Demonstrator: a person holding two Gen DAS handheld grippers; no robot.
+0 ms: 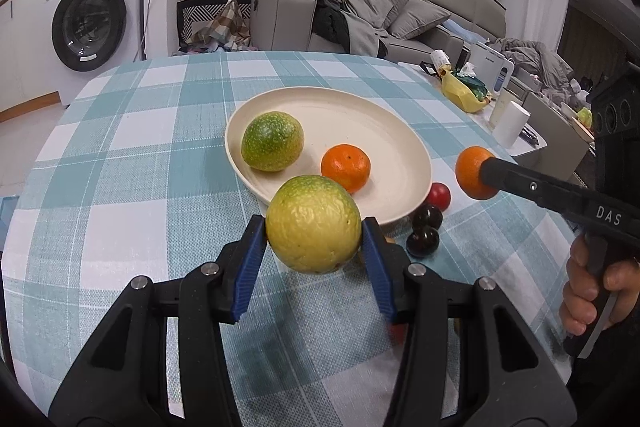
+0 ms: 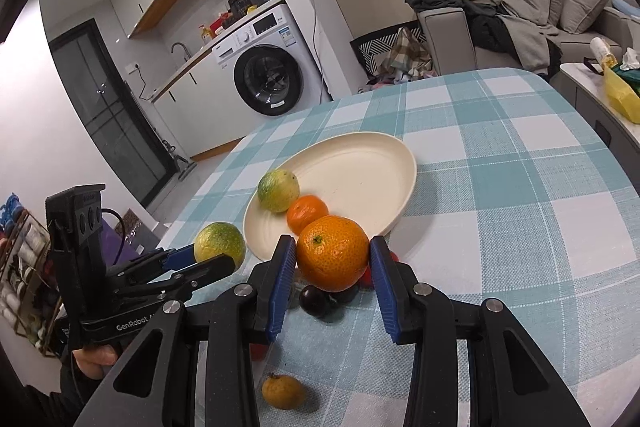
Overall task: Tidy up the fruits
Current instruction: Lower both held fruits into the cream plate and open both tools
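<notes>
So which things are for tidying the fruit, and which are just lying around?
For the job: cream round plate, yellow-green fruit in left tool, orange mandarin in right tool, dark plums.
Lying about: yellow plastic bag, white washing machine.

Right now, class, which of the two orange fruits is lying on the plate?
The smaller orange lies on the cream plate beside the green fruit. The larger orange is clamped in the right gripper.
</notes>
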